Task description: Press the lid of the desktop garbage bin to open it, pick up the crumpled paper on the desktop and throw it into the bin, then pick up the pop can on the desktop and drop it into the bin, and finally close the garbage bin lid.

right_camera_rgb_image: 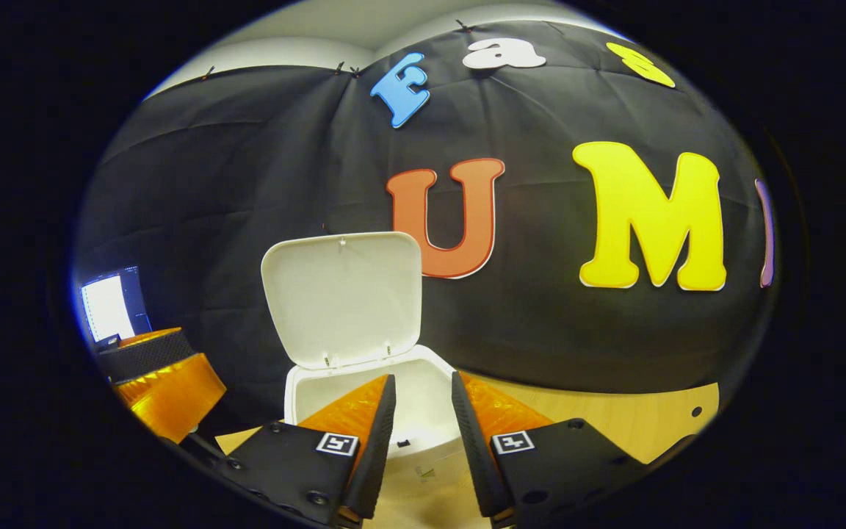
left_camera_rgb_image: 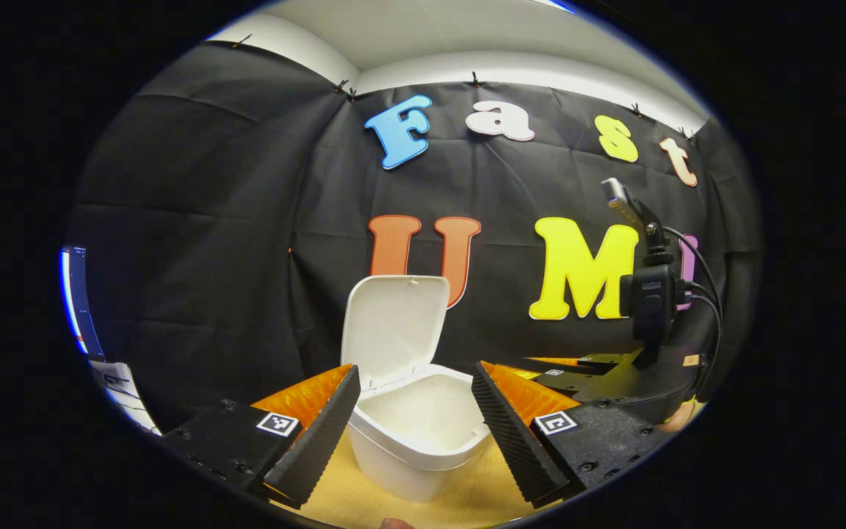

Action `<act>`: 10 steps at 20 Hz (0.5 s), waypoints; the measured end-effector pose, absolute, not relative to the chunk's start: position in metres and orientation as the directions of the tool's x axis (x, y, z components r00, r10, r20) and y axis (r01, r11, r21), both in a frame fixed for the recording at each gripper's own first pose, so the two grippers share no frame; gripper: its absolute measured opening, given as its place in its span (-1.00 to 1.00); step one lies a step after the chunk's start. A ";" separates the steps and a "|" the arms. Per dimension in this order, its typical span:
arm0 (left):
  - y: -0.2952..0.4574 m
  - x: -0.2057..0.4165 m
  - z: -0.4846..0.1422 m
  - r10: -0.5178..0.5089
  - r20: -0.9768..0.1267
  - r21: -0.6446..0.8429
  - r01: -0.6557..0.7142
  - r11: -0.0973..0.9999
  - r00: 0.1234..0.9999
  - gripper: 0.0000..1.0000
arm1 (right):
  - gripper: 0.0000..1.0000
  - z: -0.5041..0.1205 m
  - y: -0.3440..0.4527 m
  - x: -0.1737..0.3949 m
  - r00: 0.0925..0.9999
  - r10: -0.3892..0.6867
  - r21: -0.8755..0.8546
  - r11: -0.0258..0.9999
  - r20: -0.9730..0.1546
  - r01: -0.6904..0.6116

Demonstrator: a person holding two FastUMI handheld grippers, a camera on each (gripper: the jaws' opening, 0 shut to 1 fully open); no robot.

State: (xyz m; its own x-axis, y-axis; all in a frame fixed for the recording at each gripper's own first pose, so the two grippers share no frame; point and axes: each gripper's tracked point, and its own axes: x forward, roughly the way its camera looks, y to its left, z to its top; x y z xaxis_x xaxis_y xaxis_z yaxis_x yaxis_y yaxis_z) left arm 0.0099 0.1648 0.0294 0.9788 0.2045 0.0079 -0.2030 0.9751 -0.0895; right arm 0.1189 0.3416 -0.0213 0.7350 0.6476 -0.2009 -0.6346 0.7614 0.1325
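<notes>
Bin point(left_camera_rgb_image: 423, 433) stands straight ahead of the left tool point(left_camera_rgb_image: 416, 422) in the left gripper view, its lid point(left_camera_rgb_image: 393, 327) swung up and back, the white inside looking bare. That tool is spread wide with nothing between its fingers, which frame the bin's mouth. The other tool shows off to the right, above the wooden tabletop point(left_camera_rgb_image: 467, 499).

Right gripper view: the right tool point(right_camera_rgb_image: 423, 448) is parted only narrowly and holds nothing; the open bin sits just beyond and slightly left. Both tools look about equally near. Paper and can I cannot place.
</notes>
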 end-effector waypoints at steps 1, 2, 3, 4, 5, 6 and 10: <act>0.160 0.012 0.029 0.198 0.009 -0.090 -0.196 0.976 0.980 1.00 | 0.01 -0.018 0.334 0.117 0.746 0.637 0.125 0.771 -0.195 -0.625; 0.156 0.013 0.028 0.191 0.008 -0.088 -0.190 0.978 0.982 1.00 | 0.17 -0.016 0.325 0.116 0.759 0.623 0.117 0.782 -0.189 -0.613; 0.152 0.015 0.027 0.184 0.008 -0.085 -0.183 0.979 0.983 1.00 | 0.22 -0.014 0.317 0.115 0.769 0.612 0.112 0.790 -0.182 -0.603; 0.148 0.016 0.027 0.176 0.007 -0.082 -0.175 0.981 0.984 1.00 | 0.28 -0.012 0.309 0.114 0.779 0.602 0.112 0.798 -0.177 -0.592; 0.143 0.018 0.026 0.167 0.005 -0.079 -0.166 0.983 0.986 1.00 | 0.34 -0.011 0.301 0.114 0.785 0.594 0.117 0.804 -0.174 -0.583; 0.137 0.019 0.024 0.157 0.002 -0.076 -0.156 0.985 0.988 1.00 | 0.42 -0.011 0.293 0.113 0.792 0.585 0.126 0.811 -0.174 -0.571; 0.117 0.028 0.017 0.116 -0.015 -0.070 -0.117 0.991 0.993 1.00 | 0.73 0.000 0.251 0.111 0.835 0.529 0.155 0.847 -0.149 -0.509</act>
